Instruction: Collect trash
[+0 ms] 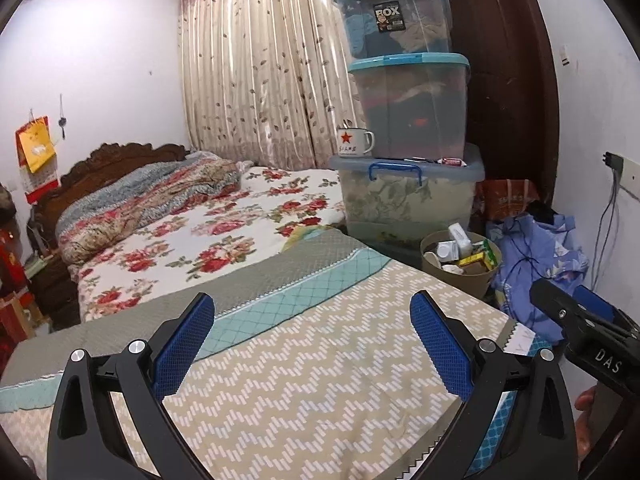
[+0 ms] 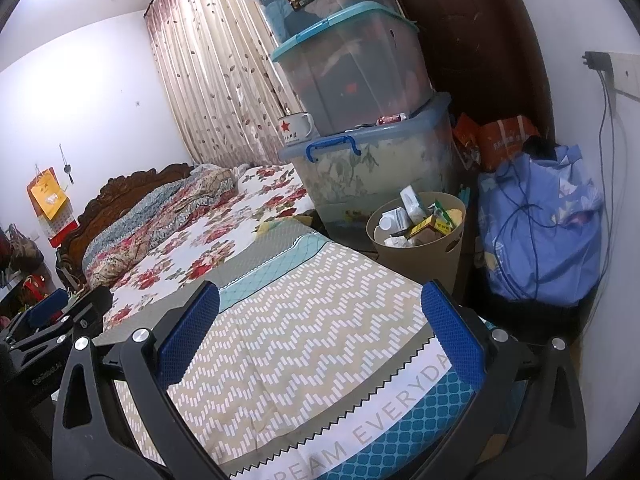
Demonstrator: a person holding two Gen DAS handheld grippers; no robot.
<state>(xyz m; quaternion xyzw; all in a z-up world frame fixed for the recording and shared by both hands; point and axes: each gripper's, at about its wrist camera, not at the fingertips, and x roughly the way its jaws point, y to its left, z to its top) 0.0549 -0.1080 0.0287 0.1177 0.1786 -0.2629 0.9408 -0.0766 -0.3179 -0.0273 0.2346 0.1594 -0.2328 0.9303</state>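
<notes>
both grippers over the foot of the bed, nothing held

the left gripper and right gripper hang above the zigzag blanket, each with its jaws wide apart and empty; the tan bin, full of boxes and bottles, stands on the floor past the bed corner, below the stacked storage boxes, beside a blue bag

Lighting: soft, even indoor; brightest on the left wall, possibly daylight through the curtain. Shadows faint. Focus sharp centrally; strong fisheye bending and dark vignette at edges.
</notes>
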